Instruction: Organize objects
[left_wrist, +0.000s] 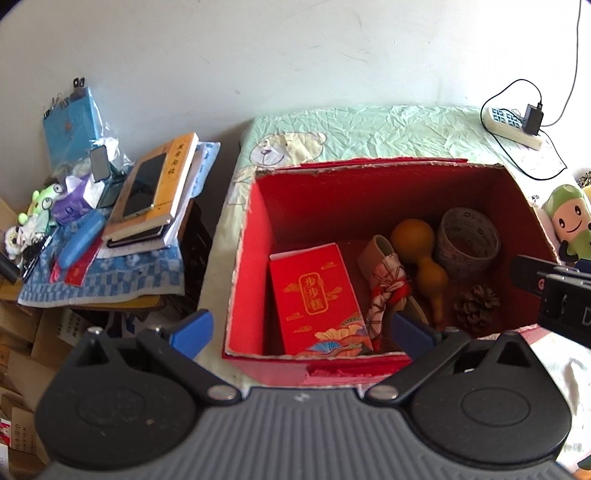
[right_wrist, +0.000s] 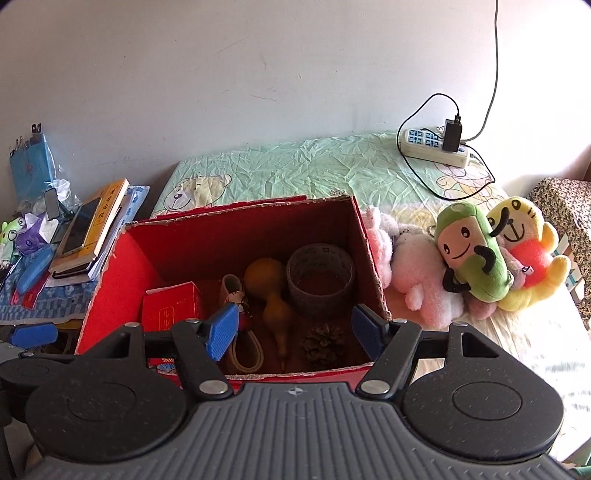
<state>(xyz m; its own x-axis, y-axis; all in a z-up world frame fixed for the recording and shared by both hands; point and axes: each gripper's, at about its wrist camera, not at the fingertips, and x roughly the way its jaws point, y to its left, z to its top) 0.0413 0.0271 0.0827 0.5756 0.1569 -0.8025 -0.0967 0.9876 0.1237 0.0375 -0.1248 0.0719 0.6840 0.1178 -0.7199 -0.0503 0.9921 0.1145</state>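
An open red cardboard box (left_wrist: 243, 258) (right_wrist: 118, 277) stands on the bed. Inside lie a red gift packet (left_wrist: 314, 299) (right_wrist: 170, 306), a small sandal with patterned cloth (left_wrist: 388, 280) (right_wrist: 232, 288), a brown gourd (left_wrist: 421, 258) (right_wrist: 269, 284), a tape roll (left_wrist: 467, 240) (right_wrist: 319, 280) and a pine cone (left_wrist: 476, 304) (right_wrist: 323, 341). My left gripper (left_wrist: 301, 332) hovers open over the box's near left side, holding nothing. My right gripper (right_wrist: 295, 334) is open and empty at the near right rim. Plush toys lean beside the box: green (right_wrist: 472, 254) (left_wrist: 567, 221), yellow (right_wrist: 528, 254), pink-white (right_wrist: 424, 284).
A cluttered side stand on the left holds books with a phone on top (left_wrist: 147, 188) (right_wrist: 85, 229), a blue case and small toys. A power strip with a charger and cables (left_wrist: 513, 125) (right_wrist: 432, 147) lies at the bed's far right. Cardboard cartons (left_wrist: 22, 332) sit on the floor.
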